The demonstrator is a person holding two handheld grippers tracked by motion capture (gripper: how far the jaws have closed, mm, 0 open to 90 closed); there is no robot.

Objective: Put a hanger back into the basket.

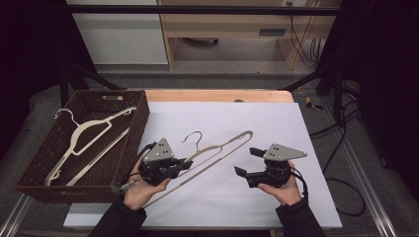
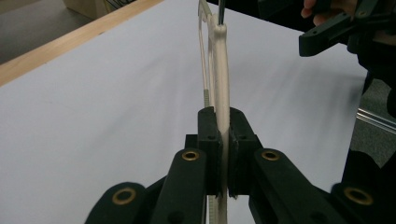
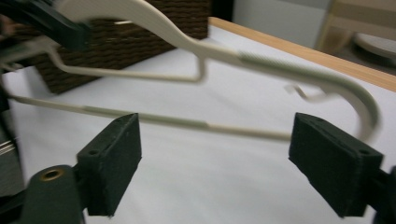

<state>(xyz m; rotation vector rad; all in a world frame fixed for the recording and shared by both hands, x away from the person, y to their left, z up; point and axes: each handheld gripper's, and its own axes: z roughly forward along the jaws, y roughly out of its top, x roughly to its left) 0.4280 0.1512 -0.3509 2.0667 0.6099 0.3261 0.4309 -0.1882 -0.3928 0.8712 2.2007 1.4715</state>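
Observation:
A cream plastic hanger (image 1: pixel 217 150) with a metal hook lies slanted over the white sheet (image 1: pixel 257 123). My left gripper (image 1: pixel 185 163) is shut on its left shoulder. In the left gripper view the pads (image 2: pixel 208 135) clamp the hanger (image 2: pixel 222 70) edge-on, and the other gripper's black jaw shows at top right. My right gripper (image 1: pixel 247 161) is held just right of the hanger's right end, open and holding nothing. In the right gripper view the jaws of my right gripper (image 3: pixel 215 158) stand wide apart, and the hanger (image 3: pixel 187 44) is beyond them, untouched.
A dark wicker basket (image 1: pixel 143 118) sits at the left edge of the sheet, with a second cream hanger (image 1: pixel 89 136) lying inside it. The wooden table edge (image 1: pixel 217 95) runs along the far side. Cables trail on the floor at right.

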